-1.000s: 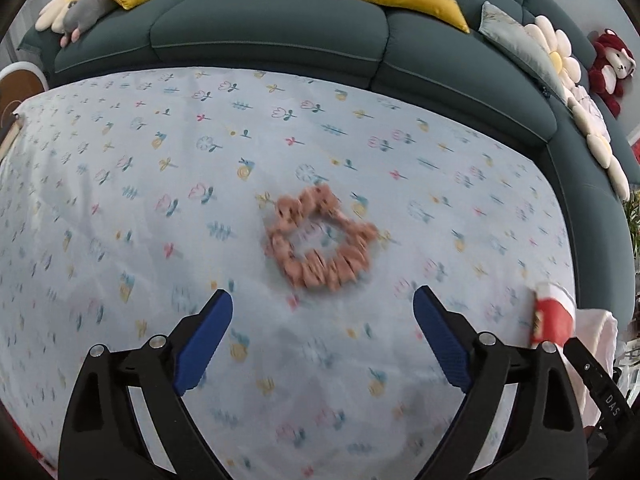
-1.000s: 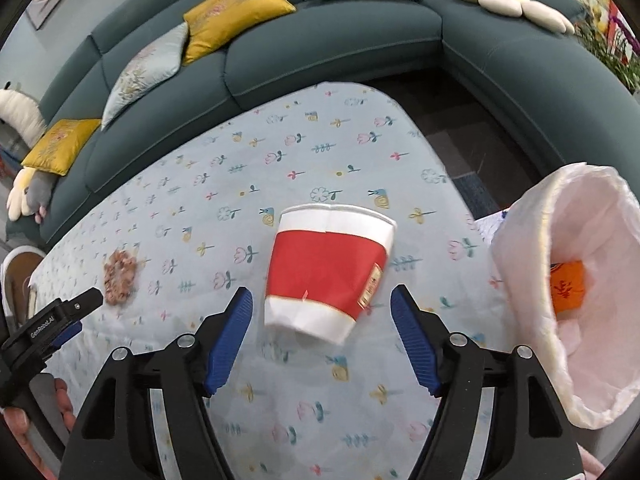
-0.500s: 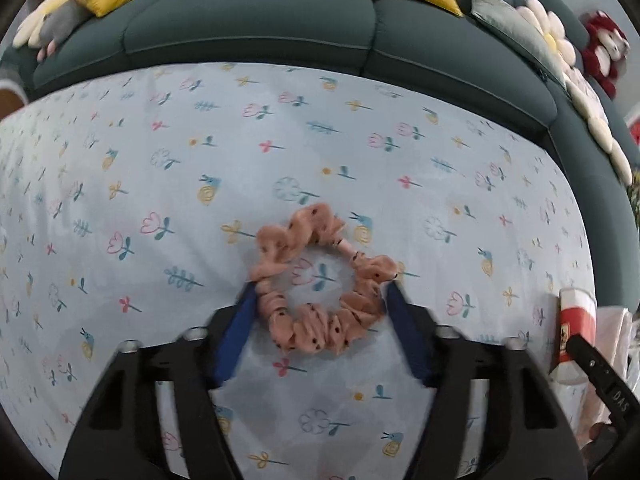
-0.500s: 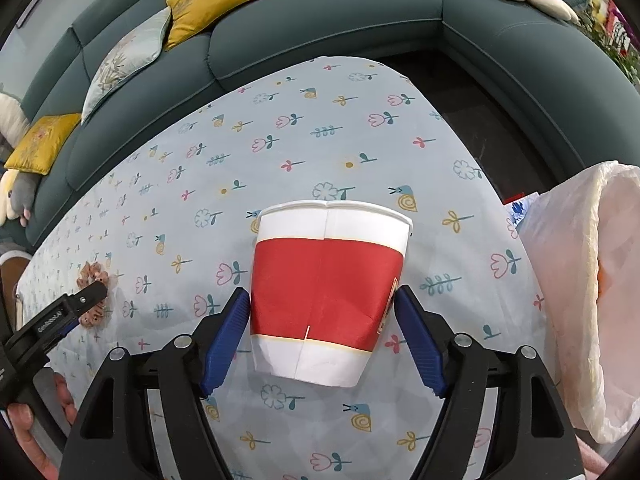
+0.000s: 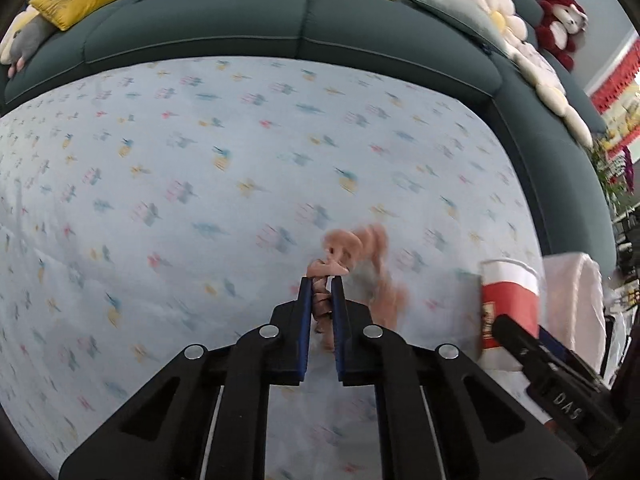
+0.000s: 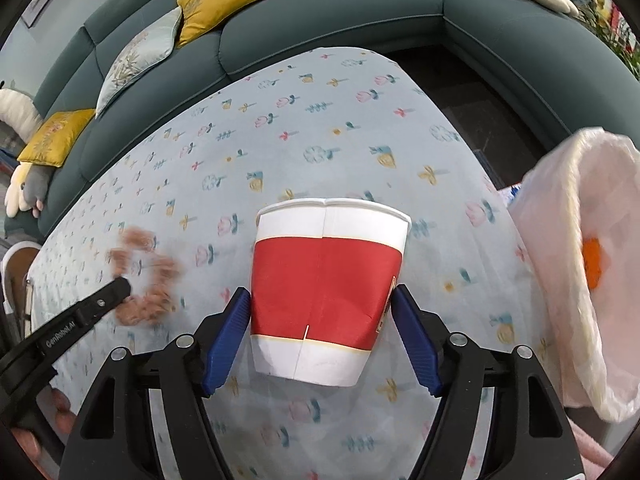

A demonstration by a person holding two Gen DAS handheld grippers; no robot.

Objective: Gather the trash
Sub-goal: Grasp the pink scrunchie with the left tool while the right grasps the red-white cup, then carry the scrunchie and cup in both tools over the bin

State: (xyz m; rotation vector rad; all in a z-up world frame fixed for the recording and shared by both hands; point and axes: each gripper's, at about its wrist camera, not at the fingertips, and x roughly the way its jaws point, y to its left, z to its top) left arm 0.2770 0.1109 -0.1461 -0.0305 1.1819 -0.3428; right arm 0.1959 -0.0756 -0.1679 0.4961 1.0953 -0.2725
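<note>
The left gripper [image 5: 321, 289], lower centre of its frame, is clamped on a pink scrunchie [image 5: 352, 252] that is blurred above the floral tablecloth [image 5: 200, 184]. The right gripper [image 6: 322, 312] pinches a red-and-white paper cup [image 6: 326, 296] mid-frame, the white bag [image 6: 576, 280] at right edge.

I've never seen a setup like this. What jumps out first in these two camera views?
A big red-and-white paper cup sits right between the blue fingers of the right gripper, which touch its sides. The left gripper is shut on a pink scrunchie, blurred, above the flowered tablecloth. At the right edge a white trash bag gapes open, and a dark teal sofa curves behind.
</note>
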